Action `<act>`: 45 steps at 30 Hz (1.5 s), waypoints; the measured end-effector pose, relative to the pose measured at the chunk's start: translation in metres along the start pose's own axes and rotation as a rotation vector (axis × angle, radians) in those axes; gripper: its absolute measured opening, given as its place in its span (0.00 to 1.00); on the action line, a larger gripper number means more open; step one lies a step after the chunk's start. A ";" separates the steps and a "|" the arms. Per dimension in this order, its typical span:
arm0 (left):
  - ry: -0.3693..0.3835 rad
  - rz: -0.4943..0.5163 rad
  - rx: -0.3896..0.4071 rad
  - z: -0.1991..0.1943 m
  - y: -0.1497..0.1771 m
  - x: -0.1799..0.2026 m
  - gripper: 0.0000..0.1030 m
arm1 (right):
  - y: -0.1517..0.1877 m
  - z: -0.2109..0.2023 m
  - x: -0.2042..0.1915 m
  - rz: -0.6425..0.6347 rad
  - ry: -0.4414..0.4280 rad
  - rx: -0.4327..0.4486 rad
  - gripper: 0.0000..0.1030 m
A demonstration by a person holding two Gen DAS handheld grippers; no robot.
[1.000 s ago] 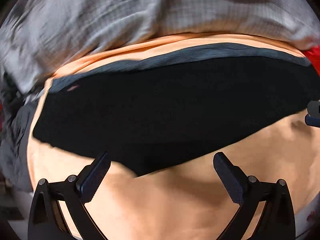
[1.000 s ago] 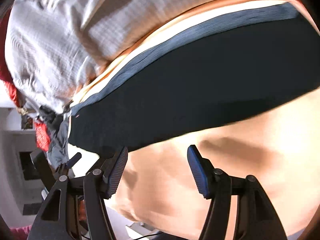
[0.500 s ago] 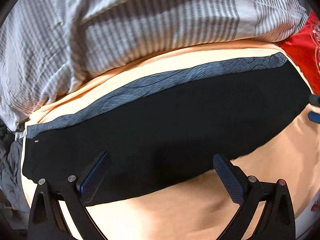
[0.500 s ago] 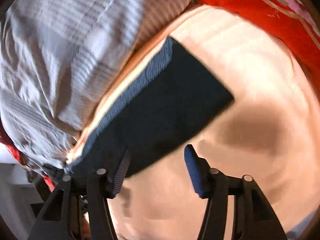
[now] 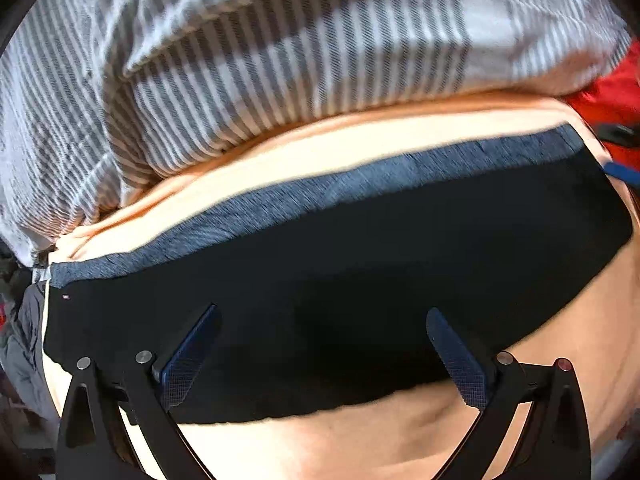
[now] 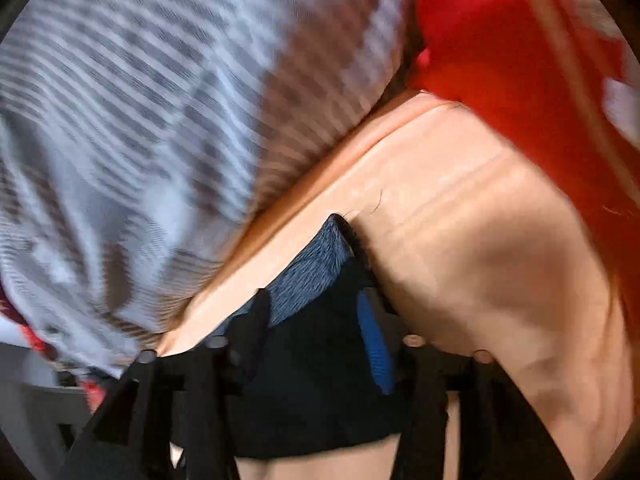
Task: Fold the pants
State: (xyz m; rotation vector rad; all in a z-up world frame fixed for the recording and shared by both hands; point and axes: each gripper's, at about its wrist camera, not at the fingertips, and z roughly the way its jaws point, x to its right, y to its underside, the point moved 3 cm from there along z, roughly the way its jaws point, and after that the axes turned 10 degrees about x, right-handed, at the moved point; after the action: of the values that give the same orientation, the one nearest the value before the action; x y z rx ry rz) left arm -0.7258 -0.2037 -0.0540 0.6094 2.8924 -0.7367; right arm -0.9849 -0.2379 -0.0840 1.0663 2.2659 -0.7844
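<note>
Hovering grippers, left gripper (image 5: 320, 344) agape, pants (image 5: 360, 280) flat

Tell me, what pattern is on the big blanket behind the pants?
Grey and white stripes on the blanket; clearest in the left wrist view.

This looks like a bedroom in a home. The work surface is a bed covered with a peach sheet (image 5: 360, 448), soft enough to show creases and dips. A grey-and-white striped duvet (image 5: 280, 60) lies bunched along the far side of it, and a red blanket (image 6: 520, 60) with a pale pattern is heaped at one end. At the left edge of the left wrist view, a crumpled grey garment (image 5: 20, 344) hangs beside the bed.
</note>
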 end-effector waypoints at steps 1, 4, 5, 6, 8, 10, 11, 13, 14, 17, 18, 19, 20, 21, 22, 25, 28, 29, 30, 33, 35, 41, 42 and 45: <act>-0.008 -0.013 0.002 0.003 -0.003 -0.003 1.00 | 0.004 -0.009 0.004 0.023 -0.045 -0.011 0.60; -0.026 -0.044 -0.002 0.012 -0.008 -0.009 1.00 | 0.029 -0.030 0.025 0.118 -0.143 -0.056 0.60; -0.038 -0.050 0.001 0.016 -0.011 -0.009 1.00 | 0.042 -0.033 0.033 0.160 -0.166 -0.063 0.60; -0.048 -0.050 0.002 0.019 -0.012 -0.008 1.00 | 0.051 -0.033 0.038 0.188 -0.177 -0.063 0.60; -0.064 -0.046 0.002 0.023 -0.013 -0.004 1.00 | 0.068 -0.027 0.049 0.229 -0.174 -0.059 0.60; -0.071 -0.036 0.000 0.025 -0.012 0.000 1.00 | 0.079 -0.021 0.057 0.260 -0.175 -0.054 0.60; -0.072 -0.026 -0.003 0.027 -0.010 0.003 1.00 | 0.081 -0.020 0.058 0.263 -0.176 -0.050 0.60; -0.078 -0.007 -0.004 0.028 -0.008 0.006 1.00 | 0.082 -0.016 0.059 0.247 -0.165 -0.039 0.60; -0.080 0.002 -0.007 0.029 -0.007 0.008 1.00 | 0.082 -0.015 0.059 0.241 -0.167 -0.031 0.60; -0.087 0.001 -0.010 0.030 -0.006 0.006 1.00 | 0.075 -0.013 0.059 0.241 -0.183 -0.003 0.60; -0.092 -0.004 -0.009 0.031 -0.007 0.004 1.00 | 0.072 -0.010 0.058 0.237 -0.186 0.005 0.60; -0.097 -0.009 -0.007 0.032 -0.008 0.002 1.00 | 0.069 -0.008 0.057 0.235 -0.187 0.009 0.61; -0.102 -0.016 -0.005 0.032 -0.009 0.000 1.00 | 0.066 -0.005 0.056 0.235 -0.189 0.012 0.61; -0.105 -0.020 -0.004 0.033 -0.010 -0.002 1.00 | 0.065 -0.002 0.055 0.232 -0.190 0.014 0.61; -0.109 -0.021 -0.003 0.034 -0.011 -0.003 1.00 | 0.062 0.002 0.052 0.225 -0.191 0.016 0.61; -0.131 -0.021 0.000 0.037 -0.013 -0.005 1.00 | 0.056 0.013 0.041 0.191 -0.191 0.016 0.61; -0.152 -0.042 0.003 0.038 -0.016 -0.009 1.00 | 0.055 0.022 0.035 0.196 -0.178 -0.002 0.58; -0.152 -0.055 0.003 0.040 -0.016 -0.011 1.00 | 0.055 0.024 0.033 0.194 -0.172 -0.011 0.52; -0.155 -0.061 0.003 0.040 -0.016 -0.012 1.00 | 0.055 0.026 0.033 0.194 -0.167 -0.020 0.49; -0.181 -0.086 0.027 0.041 -0.021 -0.018 1.00 | 0.058 0.028 0.034 0.207 -0.160 -0.042 0.26; -0.202 -0.117 0.076 0.036 -0.029 -0.027 1.00 | 0.058 0.026 0.033 0.208 -0.160 -0.044 0.20; -0.213 -0.141 0.014 0.079 -0.026 -0.040 1.00 | 0.055 0.017 0.015 0.169 -0.184 -0.018 0.18; -0.208 -0.138 0.016 0.085 -0.023 -0.039 1.00 | 0.055 0.015 0.011 0.169 -0.189 -0.012 0.17; -0.215 -0.089 0.077 0.084 -0.023 -0.035 1.00 | 0.056 0.006 -0.004 0.163 -0.202 0.014 0.17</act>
State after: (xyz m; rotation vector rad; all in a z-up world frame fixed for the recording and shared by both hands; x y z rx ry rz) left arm -0.7034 -0.2750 -0.1112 0.3839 2.7177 -0.8709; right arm -0.9368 -0.2142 -0.1014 1.1092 1.9813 -0.8032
